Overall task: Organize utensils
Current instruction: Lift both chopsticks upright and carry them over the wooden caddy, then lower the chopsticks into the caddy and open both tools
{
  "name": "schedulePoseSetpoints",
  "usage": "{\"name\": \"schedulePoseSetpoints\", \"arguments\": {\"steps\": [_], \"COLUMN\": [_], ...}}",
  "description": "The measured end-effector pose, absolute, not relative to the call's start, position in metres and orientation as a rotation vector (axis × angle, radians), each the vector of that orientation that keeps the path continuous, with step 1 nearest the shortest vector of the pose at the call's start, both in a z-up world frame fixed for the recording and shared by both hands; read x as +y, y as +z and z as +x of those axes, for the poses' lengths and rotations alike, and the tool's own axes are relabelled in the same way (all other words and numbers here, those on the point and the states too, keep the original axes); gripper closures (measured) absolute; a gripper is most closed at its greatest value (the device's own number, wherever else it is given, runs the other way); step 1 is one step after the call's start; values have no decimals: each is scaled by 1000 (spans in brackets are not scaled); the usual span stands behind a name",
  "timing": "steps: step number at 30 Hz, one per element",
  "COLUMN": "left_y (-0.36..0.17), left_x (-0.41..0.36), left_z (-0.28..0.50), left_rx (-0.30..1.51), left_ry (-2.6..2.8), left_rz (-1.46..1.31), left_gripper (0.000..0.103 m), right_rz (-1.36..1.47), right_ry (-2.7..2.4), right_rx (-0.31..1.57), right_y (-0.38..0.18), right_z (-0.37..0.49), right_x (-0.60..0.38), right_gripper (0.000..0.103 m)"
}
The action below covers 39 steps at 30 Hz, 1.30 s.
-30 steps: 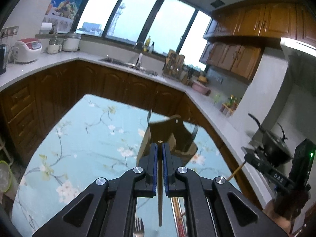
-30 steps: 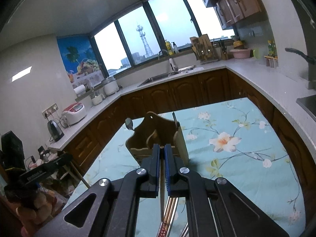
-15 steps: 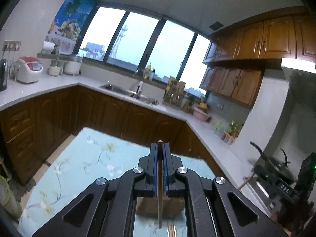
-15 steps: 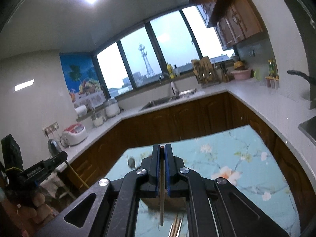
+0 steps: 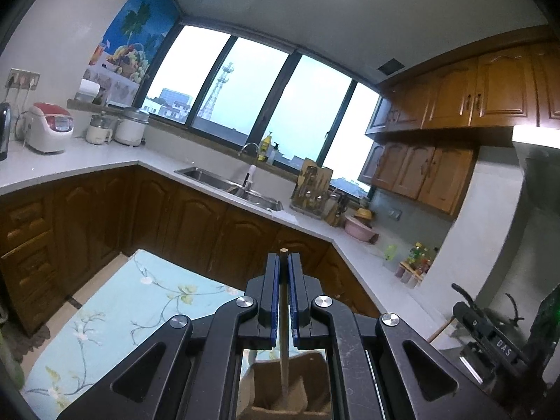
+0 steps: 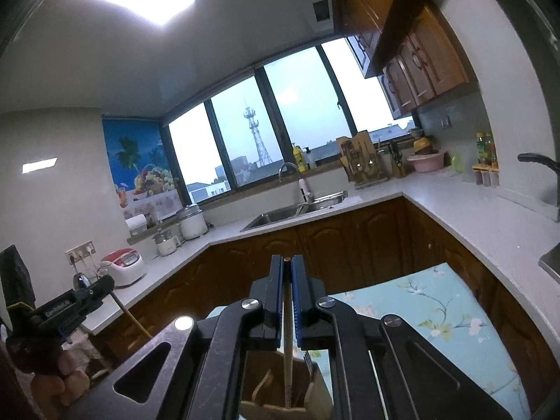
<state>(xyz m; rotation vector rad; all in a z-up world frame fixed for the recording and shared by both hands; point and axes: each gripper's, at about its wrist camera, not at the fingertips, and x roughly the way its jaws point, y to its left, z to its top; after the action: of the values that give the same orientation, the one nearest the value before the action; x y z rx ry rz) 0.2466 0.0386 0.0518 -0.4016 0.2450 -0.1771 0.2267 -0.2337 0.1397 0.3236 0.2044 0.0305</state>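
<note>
Right now we see a wooden chopstick (image 5: 284, 343) pinched between the blue pads of our left gripper (image 5: 284, 262), its blunt end poking just past the fingertips and its shaft running down into the wooden utensil holder (image 5: 280, 388) directly beneath. Our right gripper (image 6: 287, 266) is clenched the same way on a second chopstick (image 6: 288, 336), whose lower end also dips into the holder (image 6: 280, 395) under the jaws. In the right wrist view a fork's tines (image 6: 308, 359) stand up at the holder's right wall. The holder sits on a table with a pale blue floral cloth (image 5: 115, 318), near the edge closest to us. Beyond the table's far edge run brown cabinets (image 5: 196, 220), a light worktop (image 5: 87, 164) with a sink (image 5: 224, 183), and wide windows (image 5: 245, 101).
</note>
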Motion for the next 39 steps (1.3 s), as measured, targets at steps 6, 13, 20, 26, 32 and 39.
{"name": "schedulePoseSetpoints", "arguments": {"steps": [6,13,20,26,32,39], "left_y": [16,-5,-15,1,3,-12], "left_x": [24,0,-7,3,4,8], "left_z": [267,289,318,325,324,317], "left_rx": [273,332,423,428,415,433], "left_ry": [-141,-139,-150,-144,-143,-163], "left_rz": [-379,-352,-342,-322,-302,-301], "left_gripper": [100,99,99,98,98,97], "right_rz": [305,332,329,326,339,336], "right_ry": [18,34,39,23,23,30], "right_rx": [235,332,381,373,347,360], "right_y": [116,75,55,54,47,47], "right_z": [248,269,275,275,277,277], "right_x": [-231,-231,-230,-231,-231,-230], "right_gripper": [98,98,98,98,98,97]}}
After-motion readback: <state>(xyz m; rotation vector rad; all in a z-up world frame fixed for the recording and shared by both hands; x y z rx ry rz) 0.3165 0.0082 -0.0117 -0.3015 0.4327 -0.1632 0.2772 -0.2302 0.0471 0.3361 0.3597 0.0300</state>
